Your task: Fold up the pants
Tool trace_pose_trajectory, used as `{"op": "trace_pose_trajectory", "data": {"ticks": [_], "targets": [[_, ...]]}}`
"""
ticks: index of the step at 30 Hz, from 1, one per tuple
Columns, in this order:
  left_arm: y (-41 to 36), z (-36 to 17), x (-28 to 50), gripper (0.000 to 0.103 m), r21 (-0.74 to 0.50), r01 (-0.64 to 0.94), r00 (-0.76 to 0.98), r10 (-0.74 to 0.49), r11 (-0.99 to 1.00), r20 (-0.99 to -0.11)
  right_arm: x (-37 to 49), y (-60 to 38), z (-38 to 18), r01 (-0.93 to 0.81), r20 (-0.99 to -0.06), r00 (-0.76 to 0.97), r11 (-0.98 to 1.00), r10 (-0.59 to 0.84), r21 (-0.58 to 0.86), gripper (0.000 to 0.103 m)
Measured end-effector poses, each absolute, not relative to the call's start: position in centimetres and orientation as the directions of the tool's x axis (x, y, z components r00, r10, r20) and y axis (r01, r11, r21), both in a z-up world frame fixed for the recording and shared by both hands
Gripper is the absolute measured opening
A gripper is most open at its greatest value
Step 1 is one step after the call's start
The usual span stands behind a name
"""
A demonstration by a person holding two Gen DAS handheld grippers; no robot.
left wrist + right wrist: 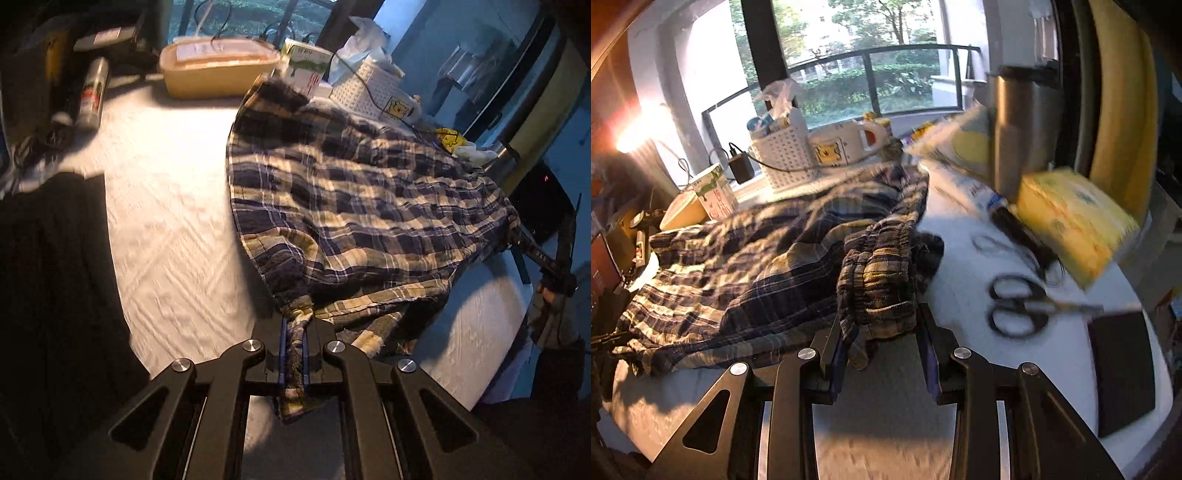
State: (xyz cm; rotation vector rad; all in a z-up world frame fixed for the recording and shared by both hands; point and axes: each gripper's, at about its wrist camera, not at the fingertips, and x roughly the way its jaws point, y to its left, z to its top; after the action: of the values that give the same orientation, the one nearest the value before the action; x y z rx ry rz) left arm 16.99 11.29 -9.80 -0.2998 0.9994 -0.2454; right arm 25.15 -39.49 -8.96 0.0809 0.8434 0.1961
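Note:
The blue and yellow plaid pants (351, 206) lie spread over the white textured table cover (166, 221). My left gripper (295, 321) is shut on a twisted corner of the pants, and a strip of cloth runs back between its blue pads. At the far right, my right gripper (517, 232), held by a hand (550, 295), lifts another edge of the cloth. In the right wrist view my right gripper (881, 325) is shut on the bunched elastic waistband of the pants (738, 258), with its fingers partly apart around the thick wad.
A beige box (218, 70), a spray can (94, 92) and a white basket (373, 88) stand along the far edge. Black scissors (1019, 306), a yellow pack (1071, 218), a metal flask (1023, 125) and a flat black item (1123, 369) lie right of the pants. Dark cloth (55, 277) covers the left.

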Motion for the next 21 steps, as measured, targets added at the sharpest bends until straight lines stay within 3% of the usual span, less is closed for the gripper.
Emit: {"op": "trace_pose_trajectory", "data": {"ticks": [3, 5, 6, 7, 10, 14, 21], "targets": [[12.8, -10.3, 17.6, 0.007, -0.442, 0.001, 0.528, -0.376, 0.897, -0.762, 24.0, -39.4, -10.3, -0.116, -0.747, 0.639, 0.983, 0.182, 0.140, 0.039], [13.0, -9.8, 17.5, 0.009, -0.455, -0.005, 0.548, -0.379, 0.890, -0.746, 23.4, -39.4, -10.4, -0.096, -0.738, 0.652, 0.985, 0.172, 0.144, 0.054], [12.9, -9.5, 17.5, 0.011, -0.442, -0.004, 0.555, -0.366, 0.897, -0.747, 22.8, -39.4, -10.0, -0.086, -0.724, 0.671, 0.987, 0.159, 0.137, 0.073], [12.8, -9.1, 17.4, 0.015, -0.416, 0.001, 0.565, -0.344, 0.909, -0.750, 22.4, -39.4, -9.8, -0.083, -0.714, 0.683, 0.988, 0.154, 0.133, 0.080], [12.7, -8.2, 16.6, 0.030, -0.361, 0.008, 0.597, -0.294, 0.933, -0.747, 21.0, -38.9, -8.1, -0.100, -0.674, 0.722, 0.988, 0.154, 0.119, 0.080], [12.8, -7.3, 15.3, 0.030, -0.339, 0.023, 0.627, -0.277, 0.941, -0.728, 19.2, -36.6, -6.1, -0.146, -0.628, 0.757, 0.983, 0.183, 0.111, 0.080], [12.6, -6.9, 13.7, 0.031, -0.303, 0.039, 0.651, -0.254, 0.952, -0.715, 18.5, -26.3, -6.9, -0.419, -0.638, 0.647, 0.894, 0.418, 0.160, 0.079]]}}
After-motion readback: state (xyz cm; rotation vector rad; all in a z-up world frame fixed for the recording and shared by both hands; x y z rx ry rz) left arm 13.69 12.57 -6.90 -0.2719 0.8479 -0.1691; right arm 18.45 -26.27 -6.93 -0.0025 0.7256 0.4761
